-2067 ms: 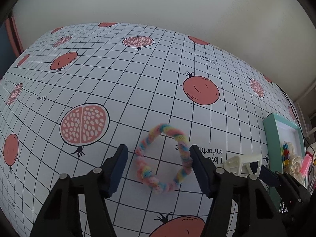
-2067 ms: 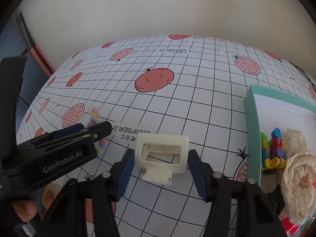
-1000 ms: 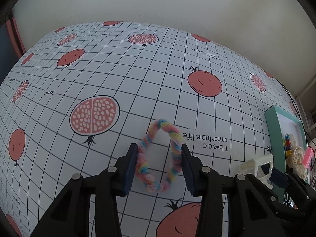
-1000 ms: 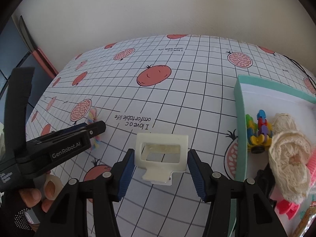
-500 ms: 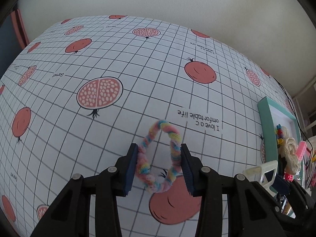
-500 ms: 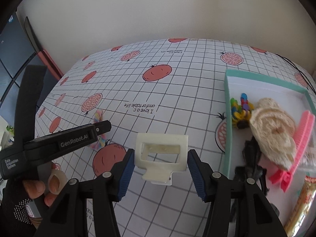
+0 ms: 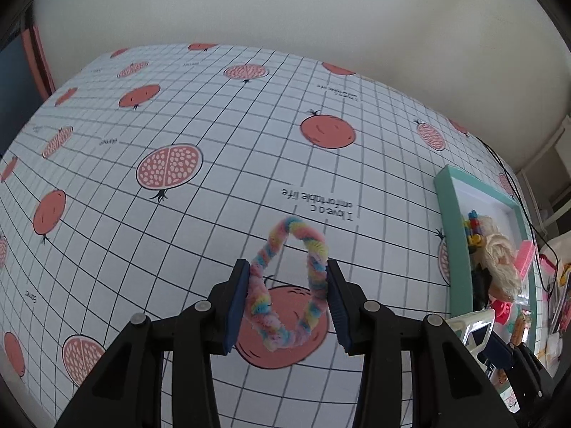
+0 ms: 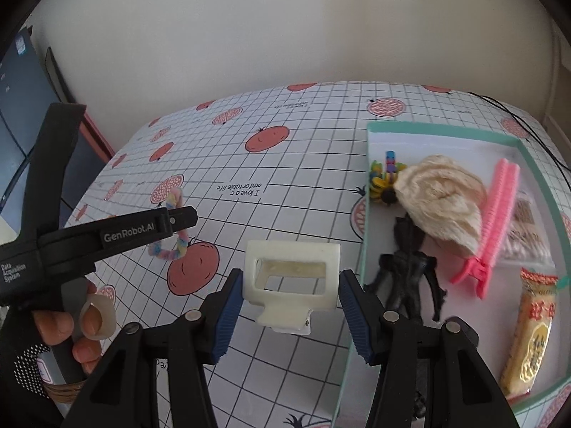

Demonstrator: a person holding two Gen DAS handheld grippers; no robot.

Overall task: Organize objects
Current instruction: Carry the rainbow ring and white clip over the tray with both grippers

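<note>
My left gripper (image 7: 287,303) is shut on a pastel rainbow braided hair loop (image 7: 314,253), squeezed narrow and held above the table. The loop also shows in the right wrist view (image 8: 170,253), beside the left gripper's black body (image 8: 107,235). My right gripper (image 8: 291,303) is shut on a cream plastic hair claw clip (image 8: 291,278), held above the table just left of the teal tray (image 8: 360,260). The clip also shows at the right edge of the left wrist view (image 7: 474,324).
The teal tray (image 7: 446,214) holds a cream lace scrunchie (image 8: 442,199), a pink claw clip (image 8: 496,214), a black clip (image 8: 410,271), small coloured clips (image 8: 387,174) and a snack packet (image 8: 531,335). The pomegranate tablecloth (image 7: 178,125) covers the table. A black cable (image 8: 517,114) runs at the back right.
My left gripper closed on the rainbow loop, squeezed it and lifted it off the table. Both grippers rose and moved right, toward the tray; the right one still holds the cream clip.
</note>
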